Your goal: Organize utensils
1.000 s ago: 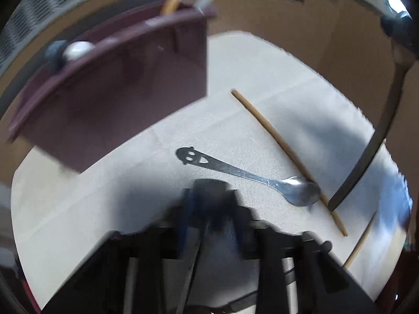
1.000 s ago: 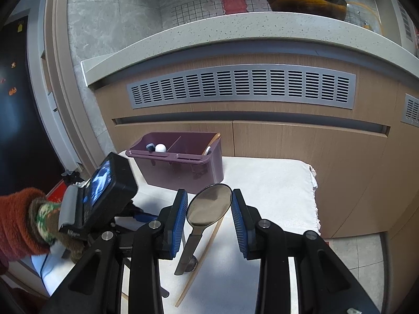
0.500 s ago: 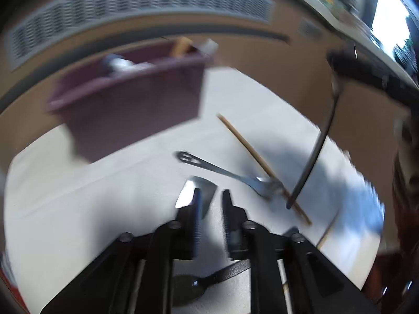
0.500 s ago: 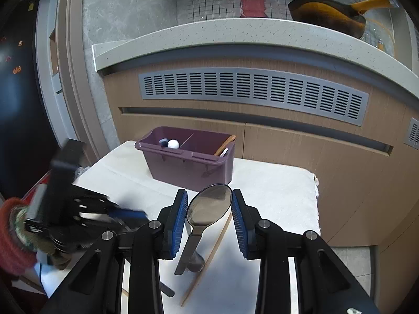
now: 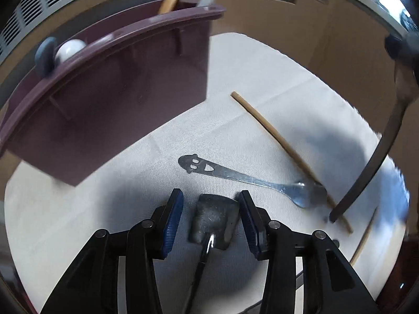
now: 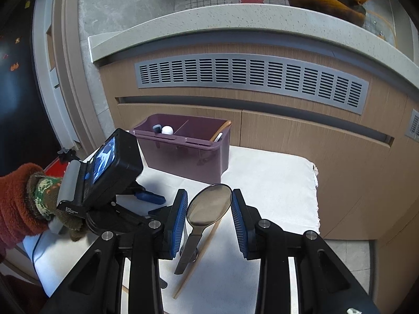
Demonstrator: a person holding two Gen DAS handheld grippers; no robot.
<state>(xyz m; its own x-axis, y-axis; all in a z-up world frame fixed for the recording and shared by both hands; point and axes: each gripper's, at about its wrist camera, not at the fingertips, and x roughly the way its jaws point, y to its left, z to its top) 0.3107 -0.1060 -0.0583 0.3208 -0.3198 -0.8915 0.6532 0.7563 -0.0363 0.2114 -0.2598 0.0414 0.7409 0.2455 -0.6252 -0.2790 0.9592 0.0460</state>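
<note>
Small metal spatula (image 5: pixel 213 218) lies flat on the cloth (image 5: pixel 78 222) right between the pads of the left gripper (image 5: pixel 210 218), blade fwd, thin handle running back under the claw; jaws are opening, pads clear of the blade both sides, so nothing is clamped. If this is a re-grip, better to settle lower and close on the neck where blade meets handle, not the wide flat blade, which would likely slip or tip. Just ahead and right of that claw: smiley-handled spoon (image 5: pixel 251 180), then a wooden chopstick (image 5: pixel 282 144) crossing its bowl; purple caddy (image 5: pixel 112 104) ahead-left, w/ utensil ends poking up at both ends. Right gripper (image 6: pixel 209 209) holds a big spoon (image 6: pixel 207 209) bowl-up, seemingly by the handle lower down; bowl sits between the pads, contact not clear. Left view alone gives spatula and smiley spoon; there the big spoon is only a dark handle hanging at far right. Right view alone gives caddy's divided inside, left device w/ its camera, person's sleeve (image 6: pixel 15 204), counter (image 6: pixel 235 18) and pan (image 6: pixel 327 0) behind.
</note>
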